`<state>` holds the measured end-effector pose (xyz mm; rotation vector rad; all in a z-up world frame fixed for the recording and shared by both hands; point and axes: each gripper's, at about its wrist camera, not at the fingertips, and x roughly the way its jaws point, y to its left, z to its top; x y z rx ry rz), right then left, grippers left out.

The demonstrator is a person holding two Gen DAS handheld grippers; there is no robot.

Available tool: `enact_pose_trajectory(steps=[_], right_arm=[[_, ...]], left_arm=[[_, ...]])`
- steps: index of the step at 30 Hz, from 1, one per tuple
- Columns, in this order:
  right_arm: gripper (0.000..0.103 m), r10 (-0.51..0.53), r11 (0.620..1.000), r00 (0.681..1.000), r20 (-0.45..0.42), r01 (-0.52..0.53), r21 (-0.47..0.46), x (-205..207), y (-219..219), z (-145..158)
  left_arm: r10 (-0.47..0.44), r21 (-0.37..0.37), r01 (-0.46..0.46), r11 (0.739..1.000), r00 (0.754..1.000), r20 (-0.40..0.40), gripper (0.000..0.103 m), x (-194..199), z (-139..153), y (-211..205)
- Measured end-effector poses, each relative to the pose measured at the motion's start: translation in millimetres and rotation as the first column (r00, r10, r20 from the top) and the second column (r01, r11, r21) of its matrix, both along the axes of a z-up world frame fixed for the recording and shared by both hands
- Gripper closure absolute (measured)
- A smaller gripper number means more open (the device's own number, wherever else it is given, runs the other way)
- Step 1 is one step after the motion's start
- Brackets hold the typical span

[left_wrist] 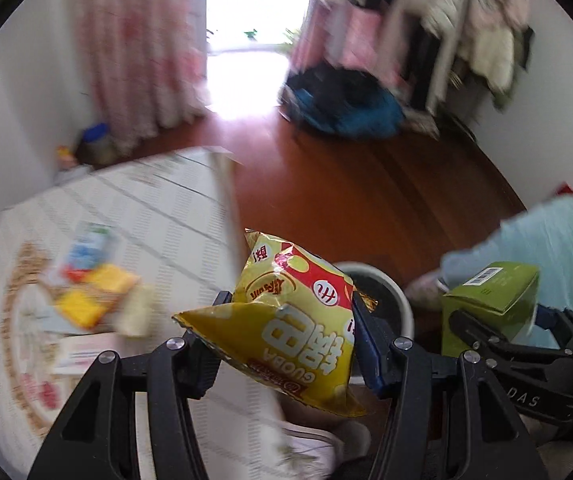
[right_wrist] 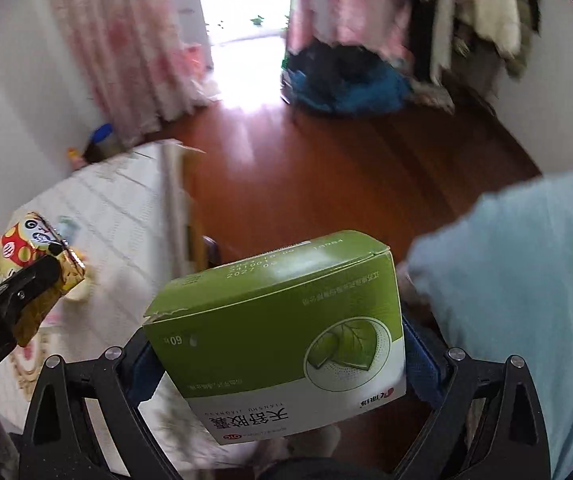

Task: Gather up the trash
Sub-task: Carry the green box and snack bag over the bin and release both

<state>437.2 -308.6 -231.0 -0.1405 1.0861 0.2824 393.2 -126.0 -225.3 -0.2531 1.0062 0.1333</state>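
My left gripper (left_wrist: 286, 332) is shut on a yellow snack bag (left_wrist: 298, 320) and holds it in the air above the table's right edge, over a white-rimmed bin (left_wrist: 390, 292) on the floor. My right gripper (right_wrist: 278, 344) is shut on a green and white medicine box (right_wrist: 282, 336) and holds it up. The box also shows at the right of the left wrist view (left_wrist: 490, 300), and the snack bag at the left of the right wrist view (right_wrist: 26, 268). Several wrappers and packets (left_wrist: 90, 284) lie on the table (left_wrist: 158, 216).
The table has a white patterned cloth and a sharp right edge. Red-brown wooden floor (left_wrist: 366, 184) lies beyond. A dark and blue bag pile (left_wrist: 346, 104) and hanging clothes (left_wrist: 466, 20) stand at the back right. A light blue cloth (right_wrist: 526, 280) is at the right.
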Motion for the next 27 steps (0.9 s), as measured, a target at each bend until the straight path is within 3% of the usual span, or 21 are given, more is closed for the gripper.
enact_pose_trajectory(steps=[7,14,15,17,21,27], right_arm=[[0.004,-0.099,0.995,0.984,-0.150,0.101,0.008,43,-62,-76],[0.004,-0.138,0.990,0.965,-0.224,0.142,0.005,81,-76,-133],[0.004,-0.140,0.990,0.964,-0.227,0.144,-0.002,84,-69,-139],[0.004,-0.148,0.989,0.957,-0.249,0.146,-0.025,94,-66,-154],[0.003,-0.162,0.987,0.940,-0.302,0.158,-0.036,109,-65,-178],[0.002,-0.184,0.983,0.942,-0.282,0.174,-0.062,112,-65,-185]], left_arm=[[-0.125,-0.135,0.105,0.985,0.981,-0.150,0.050,75,-77,-36],[-0.176,-0.236,0.115,0.965,0.951,-0.256,0.045,114,-117,-48],[-0.177,-0.247,0.111,0.963,0.948,-0.263,0.042,118,-121,-48],[-0.172,-0.257,0.101,0.961,0.947,-0.270,0.008,123,-122,-45],[-0.156,-0.237,0.090,0.967,0.948,-0.277,0.005,127,-126,-45],[-0.101,-0.094,0.077,0.993,0.954,-0.282,0.005,112,-125,-37]])
